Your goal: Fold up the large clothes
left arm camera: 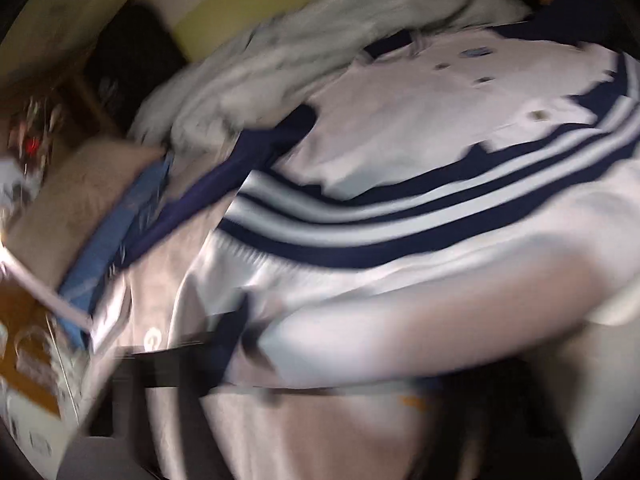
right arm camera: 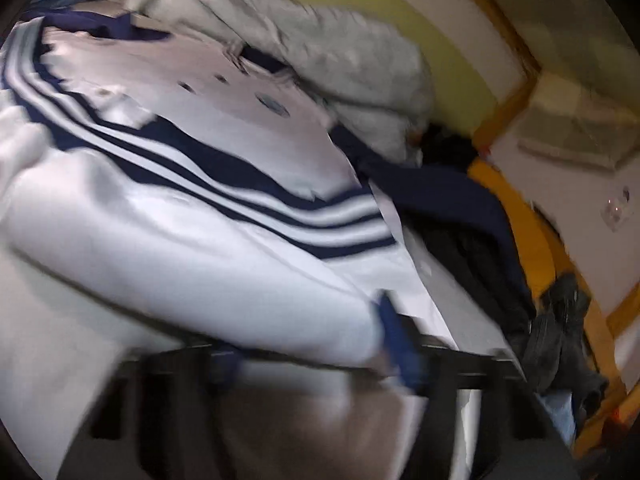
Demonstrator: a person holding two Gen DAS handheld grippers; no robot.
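A large white garment (left arm camera: 400,120) (right arm camera: 200,240) with navy stripes across it lies spread on a bed, several small buttons showing on its front. Both views are heavily blurred. A white sleeve with a navy cuff (left arm camera: 236,340) runs across the left gripper (left arm camera: 300,400), and cloth covers most of its dark fingers (left arm camera: 132,380). In the right wrist view, another navy cuff (right arm camera: 400,344) and white cloth lie across the right gripper (right arm camera: 296,392), between its dark fingers (right arm camera: 456,396). Whether the pads press on the cloth is not visible in either view.
A fluffy grey-white garment (left arm camera: 320,40) (right arm camera: 320,48) is heaped behind the white one. Dark clothes (right arm camera: 460,220) lie at its right by a yellow wooden frame (right arm camera: 532,240). A blue cloth (left arm camera: 120,232) and a cardboard box (left arm camera: 24,340) sit at the left.
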